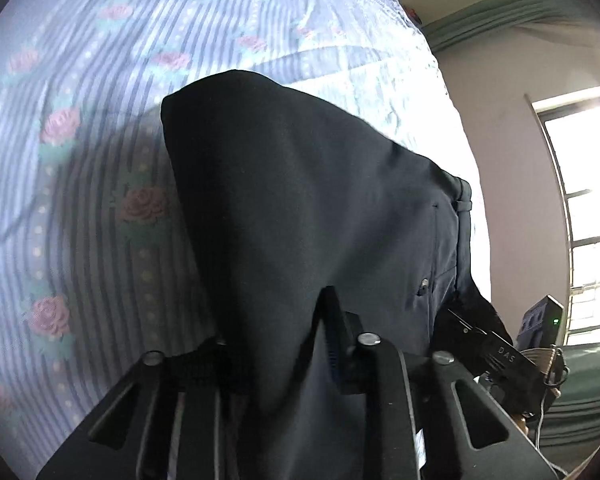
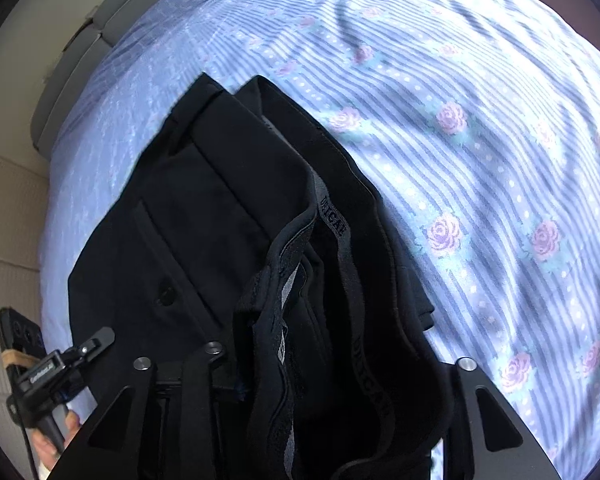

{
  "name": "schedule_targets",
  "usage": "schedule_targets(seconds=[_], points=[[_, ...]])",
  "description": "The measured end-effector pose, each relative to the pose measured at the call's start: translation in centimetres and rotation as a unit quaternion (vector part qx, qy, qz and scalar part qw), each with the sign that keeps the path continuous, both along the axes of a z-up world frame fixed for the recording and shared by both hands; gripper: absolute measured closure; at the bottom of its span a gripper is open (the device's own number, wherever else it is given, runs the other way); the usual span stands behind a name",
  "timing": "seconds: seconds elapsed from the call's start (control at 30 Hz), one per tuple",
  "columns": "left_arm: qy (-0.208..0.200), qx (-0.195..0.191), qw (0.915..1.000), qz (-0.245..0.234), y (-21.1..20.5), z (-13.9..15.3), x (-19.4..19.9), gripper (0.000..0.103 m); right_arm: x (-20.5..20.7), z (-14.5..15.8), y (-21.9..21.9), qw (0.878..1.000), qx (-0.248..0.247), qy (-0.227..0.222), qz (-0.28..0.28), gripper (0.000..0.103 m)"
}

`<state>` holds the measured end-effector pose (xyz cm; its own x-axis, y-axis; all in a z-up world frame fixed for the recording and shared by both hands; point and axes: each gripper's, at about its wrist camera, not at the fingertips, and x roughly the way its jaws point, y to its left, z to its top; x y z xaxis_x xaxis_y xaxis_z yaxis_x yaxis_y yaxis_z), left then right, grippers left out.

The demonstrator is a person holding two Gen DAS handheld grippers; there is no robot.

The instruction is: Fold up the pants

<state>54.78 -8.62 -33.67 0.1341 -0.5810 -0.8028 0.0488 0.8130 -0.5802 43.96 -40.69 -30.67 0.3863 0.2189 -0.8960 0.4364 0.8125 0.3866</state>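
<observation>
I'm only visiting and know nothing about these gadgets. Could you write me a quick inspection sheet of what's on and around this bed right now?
Surface: a bed under a blue striped bedsheet printed with pink roses, rumpled in places.
Job's things: dark pants draped over the sheet, waistband end toward the right gripper.
Clutter: nothing seen on the sheet.
Grippers: left gripper has pants cloth between its fingers; right gripper has the bunched waistband between its fingers.
Cables: a thin wire hangs by the other handheld device in the left wrist view.
Surroundings: bright window, green curtain, pale wall; a hand at the lower left of the right wrist view.
</observation>
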Motion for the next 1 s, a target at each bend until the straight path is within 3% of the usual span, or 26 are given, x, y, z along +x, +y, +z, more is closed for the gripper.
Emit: schedule_targets(seconds=[0.17,0.43,0.67,1.0], points=[[-0.029,0.041,0.9985,-0.021,-1.0,3.5,-1.6,0.088,-0.7,3.2,0.5,0.999,0.0,-0.025,0.032,0.076],[-0.06,0.085,0.9937,-0.041,-1.9,9.2,-4.9,0.088,-3.1,9.6,2.6,0.993,-0.008,-0.068,0.099,0.079],[-0.073,0.088,0.9934,0.006,1.7,14.3,-12.0,0.088,-7.7,14.4,5.5,0.983,0.002,-0.092,0.157,0.079],[-0.095,0.096,0.9846,0.111,9.0,20.2,-23.5,0.088,-13.4,20.5,13.7,0.953,0.018,-0.129,0.275,0.079]])
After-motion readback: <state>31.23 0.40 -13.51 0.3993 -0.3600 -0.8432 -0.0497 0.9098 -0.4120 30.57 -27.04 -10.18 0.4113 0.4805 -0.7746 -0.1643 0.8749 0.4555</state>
